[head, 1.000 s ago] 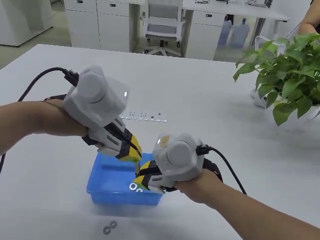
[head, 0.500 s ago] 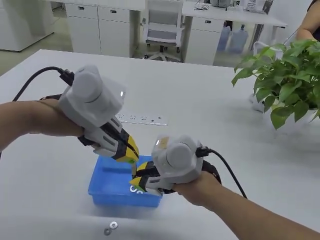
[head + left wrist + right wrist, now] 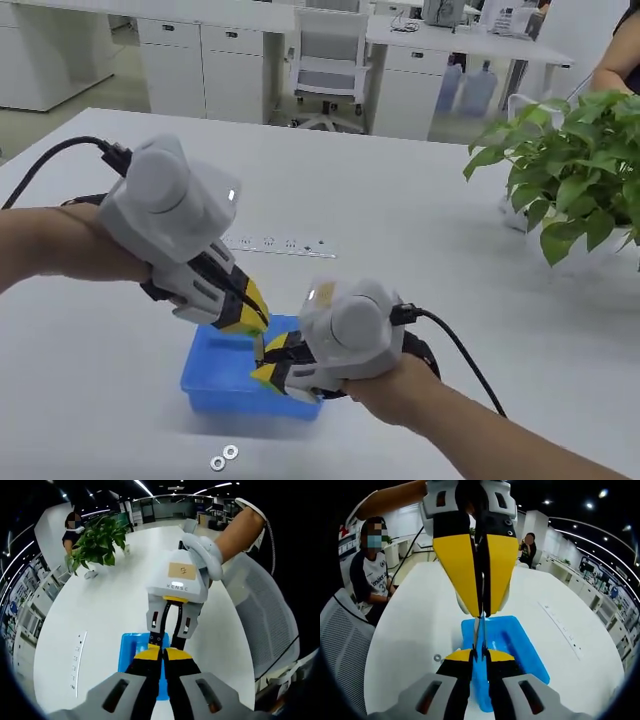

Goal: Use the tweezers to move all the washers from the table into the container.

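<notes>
Spotted left gripper [image 3: 248, 308] left of centre in head view, angled down and right, nearly tip to tip with right gripper [image 3: 272, 362] just below it. Both over the near right corner of the blue container [image 3: 215, 385], lower left of centre on the white table [image 3: 420, 230].

In right gripper view: tweezers [image 3: 477, 630] as a thin metal strip down the middle of the frame. Top end clamped between the left gripper's yellow pads, bottom end pinched in the right gripper's own. Jaws on both closed to a sliver.

Can't tell whether the tweezers' tips carry anything.

Two washers [image 3: 225, 457] on the table at bottom edge of head view, just below the container, side by side.

Power strip [image 3: 280, 243] above the grippers, potted plant [image 3: 570, 170] at right edge.
</notes>
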A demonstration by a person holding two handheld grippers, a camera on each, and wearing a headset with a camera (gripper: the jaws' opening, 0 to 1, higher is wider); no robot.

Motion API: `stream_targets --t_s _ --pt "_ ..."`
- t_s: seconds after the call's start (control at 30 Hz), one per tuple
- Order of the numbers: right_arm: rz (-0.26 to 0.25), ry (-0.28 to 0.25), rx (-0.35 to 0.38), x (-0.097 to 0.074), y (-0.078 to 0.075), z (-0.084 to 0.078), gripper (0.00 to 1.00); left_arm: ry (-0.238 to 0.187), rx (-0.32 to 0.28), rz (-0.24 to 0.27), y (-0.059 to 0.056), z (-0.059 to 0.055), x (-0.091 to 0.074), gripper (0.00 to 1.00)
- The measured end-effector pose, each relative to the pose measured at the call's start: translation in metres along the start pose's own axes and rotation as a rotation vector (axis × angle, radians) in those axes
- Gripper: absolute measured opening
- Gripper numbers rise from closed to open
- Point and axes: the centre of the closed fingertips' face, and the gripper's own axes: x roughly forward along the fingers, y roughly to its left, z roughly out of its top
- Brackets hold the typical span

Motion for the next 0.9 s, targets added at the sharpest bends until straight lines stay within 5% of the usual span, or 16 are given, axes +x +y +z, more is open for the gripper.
stream_targets --t_s 0.9 --pt "0.036 0.004 -0.007 0.014 0.041 0.0 0.12 0.013 -0.017 0.011 -0.034 -0.019 -0.003 0.05"
